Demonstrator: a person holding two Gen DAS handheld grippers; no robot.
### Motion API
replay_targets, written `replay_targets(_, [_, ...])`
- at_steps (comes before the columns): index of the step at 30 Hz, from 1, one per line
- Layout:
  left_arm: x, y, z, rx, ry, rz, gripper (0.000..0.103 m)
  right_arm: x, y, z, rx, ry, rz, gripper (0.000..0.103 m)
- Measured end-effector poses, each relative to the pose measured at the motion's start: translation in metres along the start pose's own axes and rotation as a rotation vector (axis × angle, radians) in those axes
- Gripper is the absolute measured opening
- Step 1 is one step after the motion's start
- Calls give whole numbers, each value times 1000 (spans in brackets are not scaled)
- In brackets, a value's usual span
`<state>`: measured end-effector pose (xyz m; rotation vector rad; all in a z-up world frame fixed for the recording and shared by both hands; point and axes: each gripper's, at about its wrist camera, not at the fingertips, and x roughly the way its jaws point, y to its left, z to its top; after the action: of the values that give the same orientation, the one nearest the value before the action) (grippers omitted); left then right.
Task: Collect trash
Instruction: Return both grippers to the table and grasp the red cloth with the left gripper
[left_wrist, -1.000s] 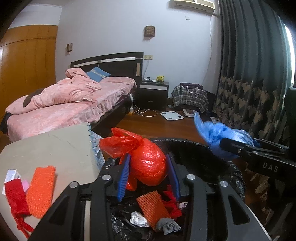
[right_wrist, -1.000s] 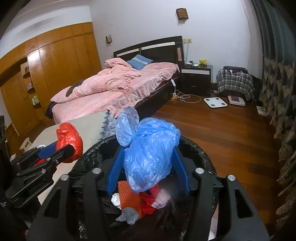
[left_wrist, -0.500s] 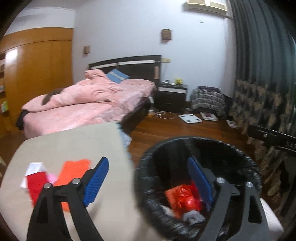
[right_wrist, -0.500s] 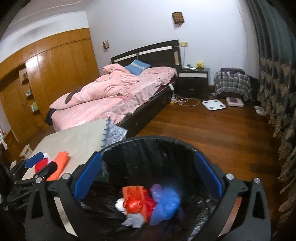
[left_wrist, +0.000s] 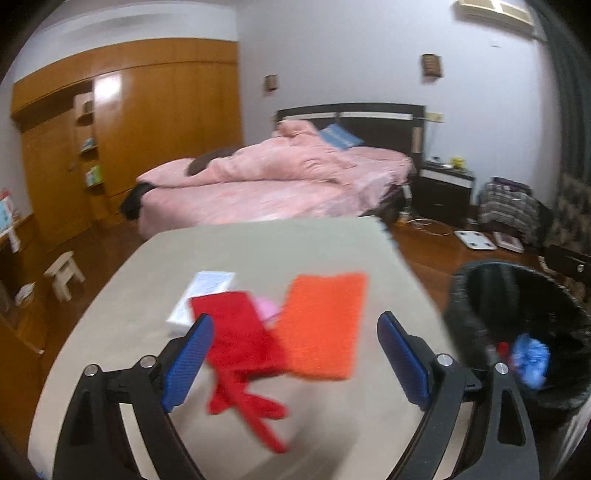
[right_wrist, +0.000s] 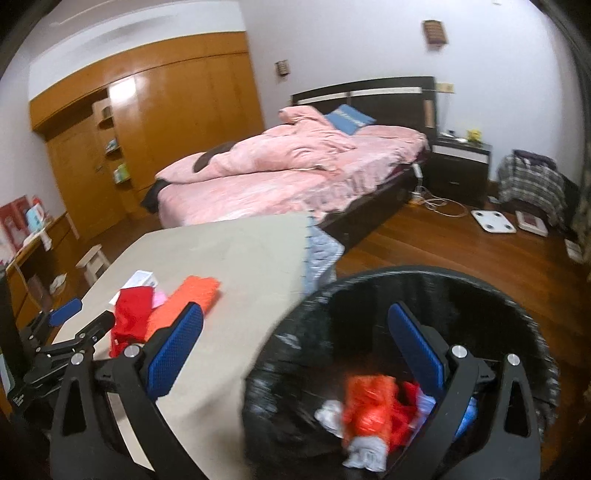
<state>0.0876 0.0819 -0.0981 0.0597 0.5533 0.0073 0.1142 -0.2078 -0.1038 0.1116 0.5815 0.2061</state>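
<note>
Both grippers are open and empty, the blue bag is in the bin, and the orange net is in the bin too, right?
Not quite. The orange net lies on the table beside the red cloth, as the left wrist view shows. The rest holds: left gripper and right gripper open and empty, blue bag in the bin.

The beige table (left_wrist: 155, 266) carries orange netting (left_wrist: 321, 325), a red bag (left_wrist: 236, 343) and a white packet (left_wrist: 207, 291).

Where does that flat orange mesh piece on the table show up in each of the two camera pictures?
Left wrist view: orange mesh piece lies centre, on the table, between the open fingers.
Right wrist view: it lies at left, beyond the left-side finger.
Shared landmark: the pink bed.
</note>
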Motion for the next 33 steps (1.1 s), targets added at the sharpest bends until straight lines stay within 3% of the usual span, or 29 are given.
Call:
replay_targets(8, [23, 42, -10, -65, 43, 56, 78, 43, 53, 4, -77, 32, 58, 97])
replay_targets(25, [69, 39, -21, -121, 148, -5, 56, 86, 78, -1, -124, 85, 66, 97])
replay_targets(29, [80, 35, -23, -110, 197, -11, 41, 93, 80, -2, -127, 95, 64, 97])
replay_targets(33, [89, 33, -25, -107, 241, -16, 18, 99, 84, -5, -136, 107, 67, 97])
